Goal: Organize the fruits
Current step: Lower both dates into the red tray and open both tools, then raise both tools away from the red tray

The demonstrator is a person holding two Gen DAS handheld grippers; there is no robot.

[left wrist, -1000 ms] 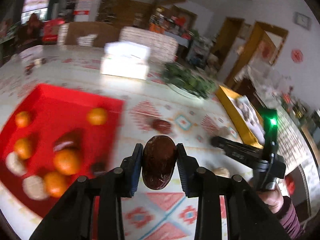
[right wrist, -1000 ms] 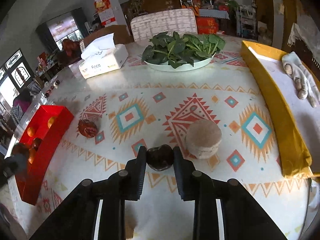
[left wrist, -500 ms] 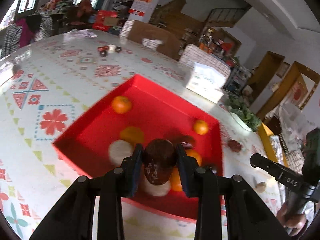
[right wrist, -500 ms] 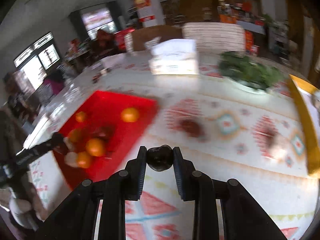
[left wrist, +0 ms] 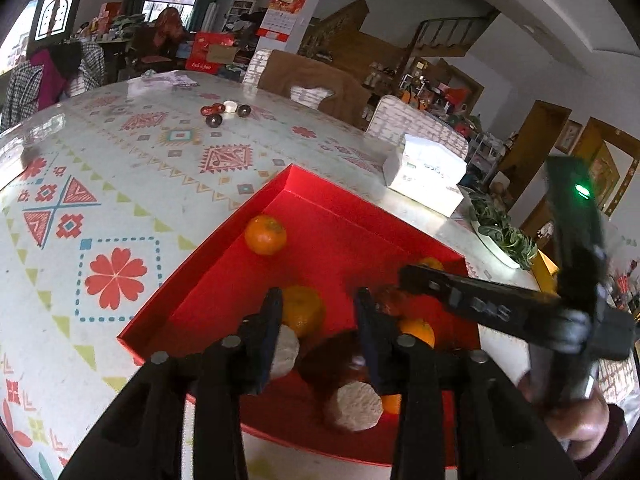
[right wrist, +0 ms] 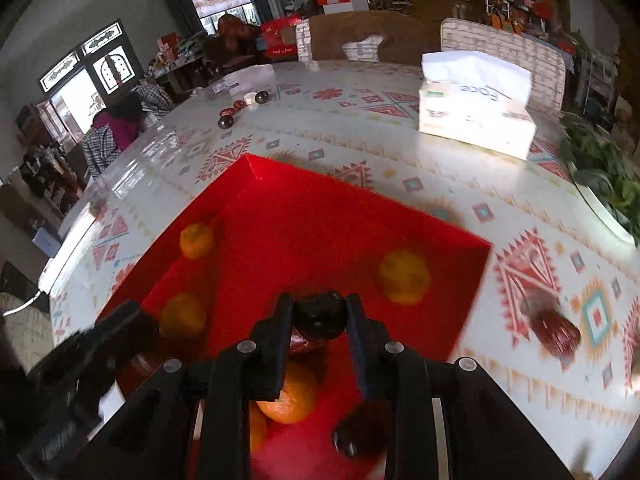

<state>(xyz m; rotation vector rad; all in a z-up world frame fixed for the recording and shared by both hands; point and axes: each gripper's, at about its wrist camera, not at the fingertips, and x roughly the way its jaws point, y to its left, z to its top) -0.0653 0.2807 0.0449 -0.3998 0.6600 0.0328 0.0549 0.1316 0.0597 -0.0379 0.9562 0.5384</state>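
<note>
A red tray on the patterned table holds several oranges, pale round cakes and dark fruits. My left gripper hangs over the tray with its jaws apart and empty; a dark brown fruit lies in the tray below it. My right gripper is shut on a small dark fruit above the same tray. The right gripper also shows in the left wrist view. A dark red fruit lies on the table right of the tray.
A tissue box stands behind the tray and a plate of greens at the right. A few small dark and red pieces sit at the table's far side. Chairs stand behind the table.
My left gripper has opened and let the dark brown fruit drop into the tray. My right gripper has carried its small dark fruit over the tray.
</note>
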